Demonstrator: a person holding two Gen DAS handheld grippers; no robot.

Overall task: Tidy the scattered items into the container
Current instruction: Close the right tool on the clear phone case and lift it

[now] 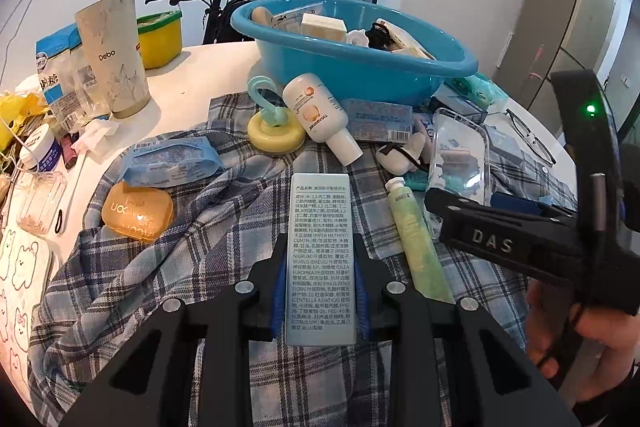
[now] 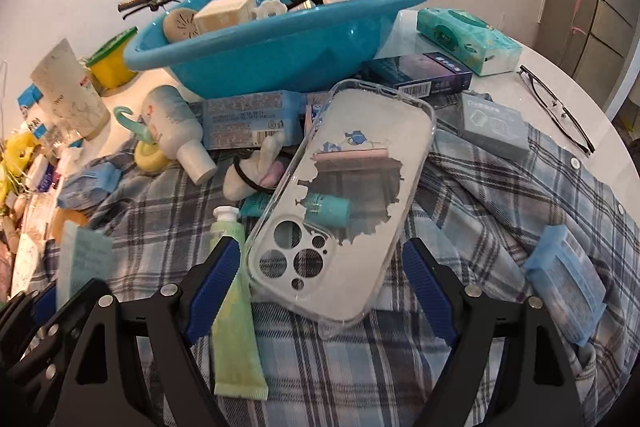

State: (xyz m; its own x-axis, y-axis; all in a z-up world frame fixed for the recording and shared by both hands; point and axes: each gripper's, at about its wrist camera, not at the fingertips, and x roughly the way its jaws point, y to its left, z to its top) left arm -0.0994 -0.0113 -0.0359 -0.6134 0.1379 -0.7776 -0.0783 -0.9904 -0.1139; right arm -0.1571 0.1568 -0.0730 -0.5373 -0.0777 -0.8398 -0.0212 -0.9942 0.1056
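Observation:
A blue basin holding several items sits at the back of the table; it also shows in the right wrist view. My left gripper is shut on a pale blue box printed with text, held over the plaid shirt. My right gripper is open, its jaws on either side of a clear phone case lying tilted on the shirt; the case also shows in the left wrist view. A green tube lies by the right gripper's left finger.
On the shirt lie a white bottle, a yellow hook stand, an orange soap box, a wipes pack and a blue box. Glasses, a tissue pack and a cup stand around.

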